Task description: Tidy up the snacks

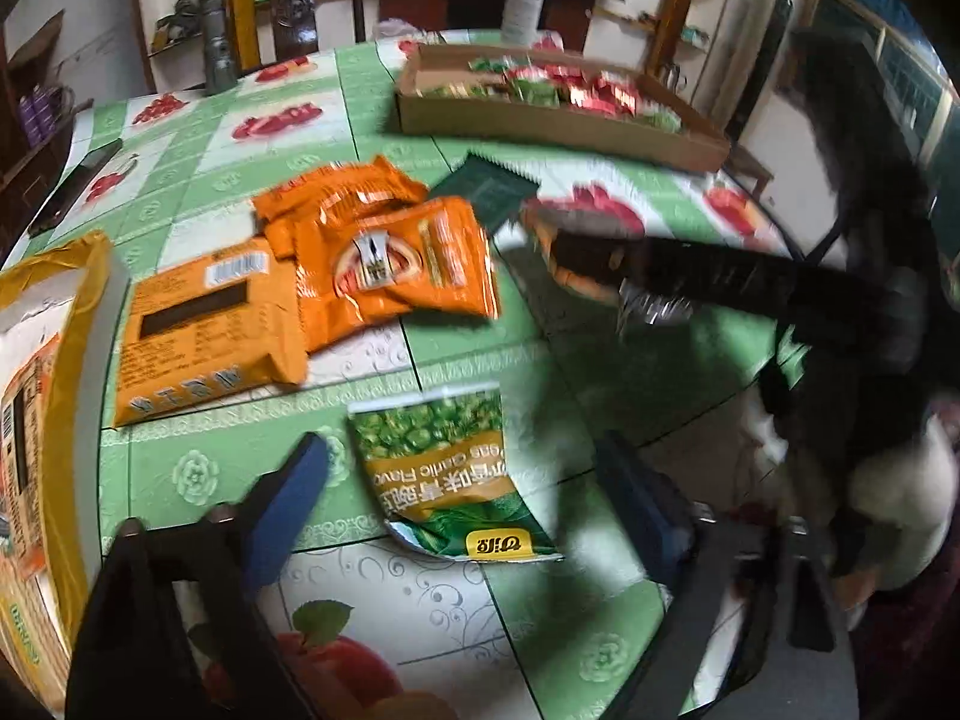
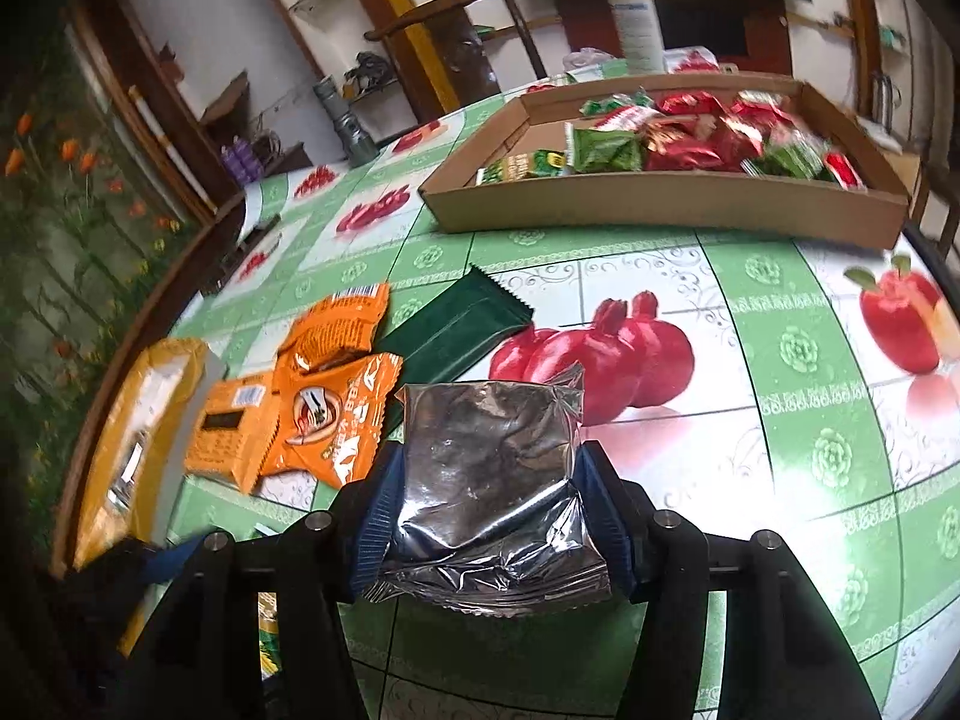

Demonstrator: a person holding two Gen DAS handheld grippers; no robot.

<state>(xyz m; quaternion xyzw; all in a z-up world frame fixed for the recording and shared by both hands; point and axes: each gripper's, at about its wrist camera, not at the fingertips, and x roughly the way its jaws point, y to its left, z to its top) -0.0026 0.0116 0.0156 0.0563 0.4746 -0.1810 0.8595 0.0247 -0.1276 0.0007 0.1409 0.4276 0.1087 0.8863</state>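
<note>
Left gripper: jaws spread, nothing pinched. The green pea packet lies flat on the tablecloth between the two blue fingers, untouched as far as blur allows.

Judgement: packet is light, crinkly foil, slippery and partly air-filled. Take it across the narrow width near the middle; grip gently so the contents are not crushed.

Right gripper: jaws pressed onto a silver foil packet, which is lifted off the table and dented at both sides. It looks soft and light.

Left wrist view alone shows the pea packet and the right tool from outside. Right wrist view alone shows the cardboard tray contents clearly, red and green packets piled at its right end, left end free. Orange packets and a dark green packet wait beside.
</note>
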